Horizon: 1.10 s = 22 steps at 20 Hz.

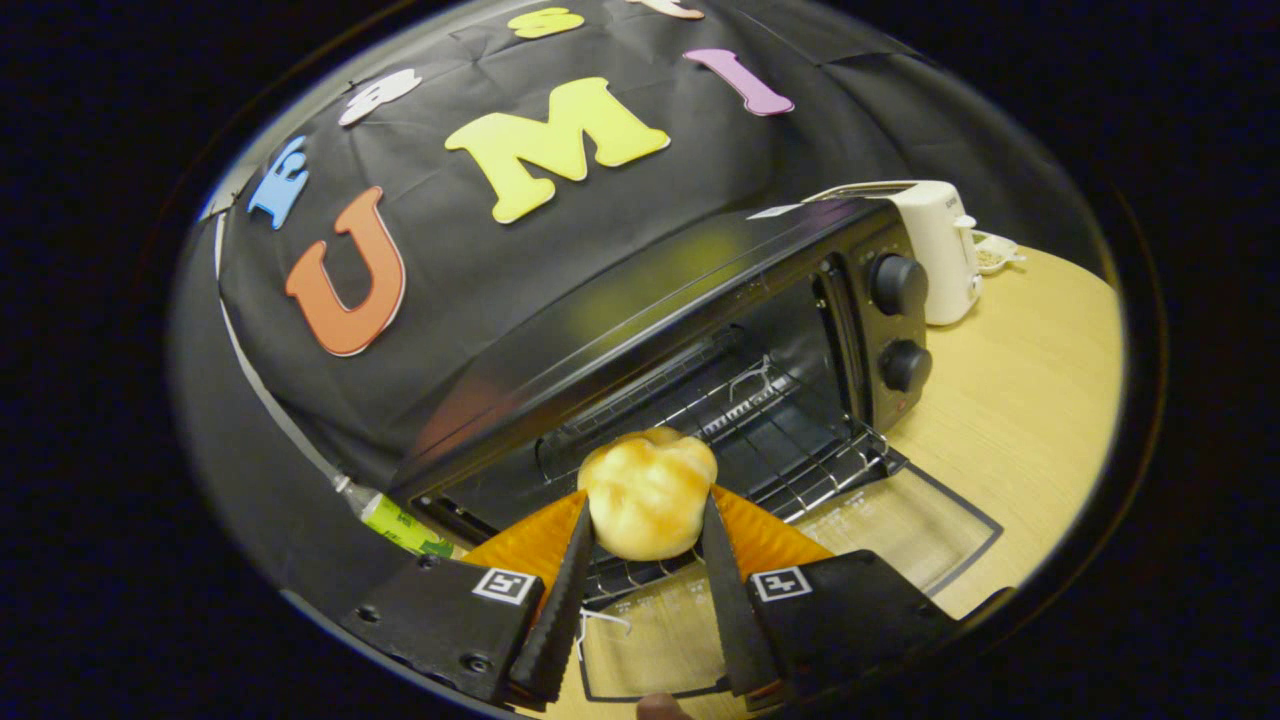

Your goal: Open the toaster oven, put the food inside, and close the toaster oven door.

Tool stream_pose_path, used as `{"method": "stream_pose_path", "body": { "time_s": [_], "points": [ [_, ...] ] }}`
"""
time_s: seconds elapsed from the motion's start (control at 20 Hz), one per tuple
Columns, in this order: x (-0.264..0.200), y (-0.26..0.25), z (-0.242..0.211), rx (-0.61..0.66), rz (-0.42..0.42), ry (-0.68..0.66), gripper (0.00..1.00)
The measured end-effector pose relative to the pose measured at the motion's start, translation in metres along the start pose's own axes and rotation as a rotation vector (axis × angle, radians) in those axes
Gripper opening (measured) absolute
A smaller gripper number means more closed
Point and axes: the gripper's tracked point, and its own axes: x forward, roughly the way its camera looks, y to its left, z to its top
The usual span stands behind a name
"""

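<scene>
The counter (1030,400), light wood, is carrying everything here. The toaster oven (700,300) is the biggest thing on it, black, sitting just ahead of the claw with its door (900,530) lying open and flat toward us, glass panel resting down near the counter. The wire rack (800,450) is showing inside the cavity, sitting level with nothing on it. Two round knobs (898,285) are stacked on the oven's right panel. Beyond the oven's right end a white toaster (940,250) is standing upright, and just beside that a small white dish (995,255) is sitting with something in it, too small to tell what. Off the oven's left corner a bottle (385,515) with a green label is lying tilted against the black cloth wall.

The claw (645,520) is closing partway, both fingers pressing the sides of the bun (648,492). The bun, round and golden-brown, is sitting between the fingertips, raised above the open door and right at the front edge of the rack, at the mouth of the oven. Nothing is standing between the bun and the cavity.
</scene>
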Motion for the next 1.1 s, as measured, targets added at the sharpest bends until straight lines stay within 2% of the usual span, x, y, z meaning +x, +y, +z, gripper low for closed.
{"method": "stream_pose_path", "body": {
  "time_s": [0.2, 0.3, 0.45, 0.55, 0.85, 1.1],
  "points": [
    [0.034, -0.001, 0.003, -0.032, -0.050, 0.003, 0.64],
    [0.047, 0.002, 0.005, -0.037, -0.043, -0.003, 0.64],
    [0.054, 0.004, 0.005, -0.064, -0.047, -0.010, 0.70],
    [0.055, 0.005, 0.004, -0.074, -0.045, -0.011, 0.76],
    [0.039, 0.007, 0.005, -0.086, -0.038, -0.018, 1.00],
    [-0.005, 0.013, 0.001, -0.133, 0.001, -0.033, 1.00]
  ]
}}
